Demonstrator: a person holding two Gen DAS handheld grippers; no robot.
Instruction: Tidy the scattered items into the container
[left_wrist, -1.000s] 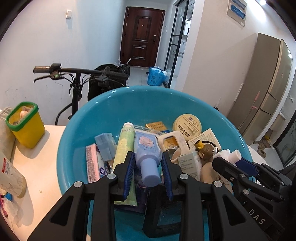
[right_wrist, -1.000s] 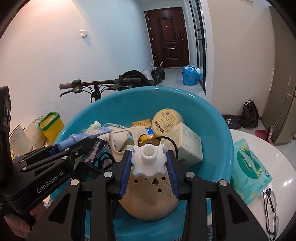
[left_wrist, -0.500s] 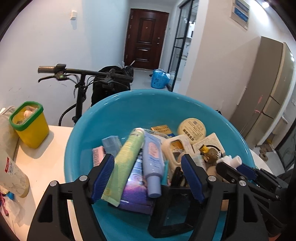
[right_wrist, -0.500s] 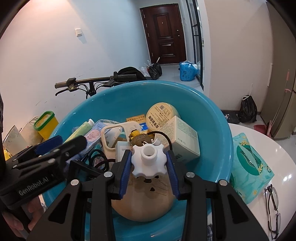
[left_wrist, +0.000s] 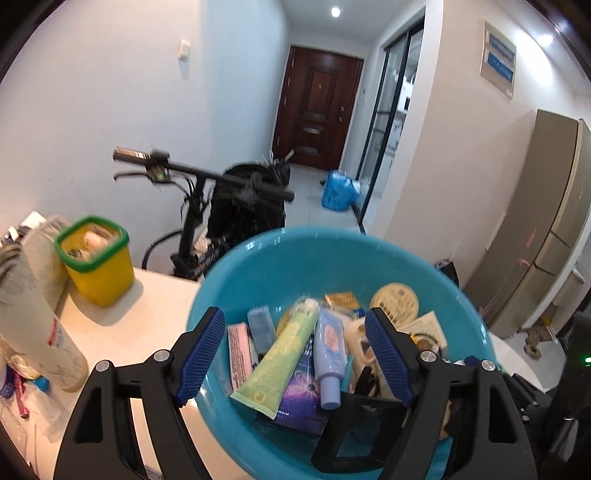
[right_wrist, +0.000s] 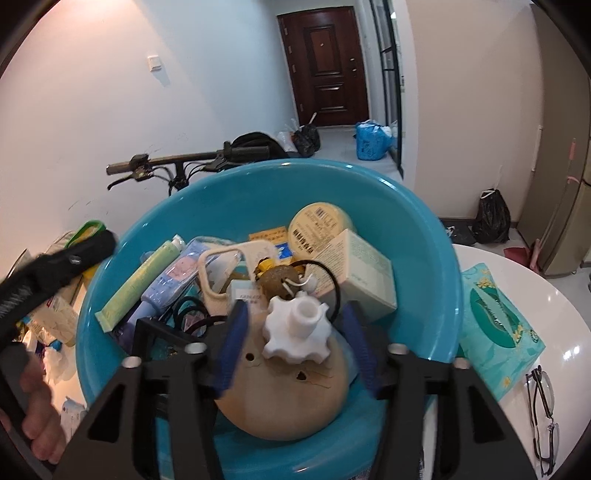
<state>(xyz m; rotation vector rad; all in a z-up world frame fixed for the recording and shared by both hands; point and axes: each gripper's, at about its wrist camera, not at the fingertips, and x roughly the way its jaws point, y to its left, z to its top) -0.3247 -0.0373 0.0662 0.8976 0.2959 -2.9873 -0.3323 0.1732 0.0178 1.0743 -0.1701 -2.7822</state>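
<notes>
The right gripper (right_wrist: 295, 343), jaws just opening and clear of the white-capped tan diffuser (right_wrist: 284, 384) at lower centre inside the blue basin (right_wrist: 424, 236), sits directly behind it, nearer than the left.

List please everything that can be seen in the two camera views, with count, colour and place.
basin: one, turquoise, on the white table
round vase: one, tan with white knobbed top, in the basin, between the right fingers
green tube: one, pale green, in the basin
blue bottle: one, light blue, beside the green tube
round tin: one, cream, at the basin's far side
carton: one, pale, in the basin
tissue pack: one, teal, on the table right of the basin
glasses: one pair, dark frame, beside the tissue pack
yellow tub: one, green rim, on the table left
bicycle: one, black, behind the table
left gripper: black with blue pads, open over the basin
right gripper: black with blue pads, just opened, apart from the vase
</notes>
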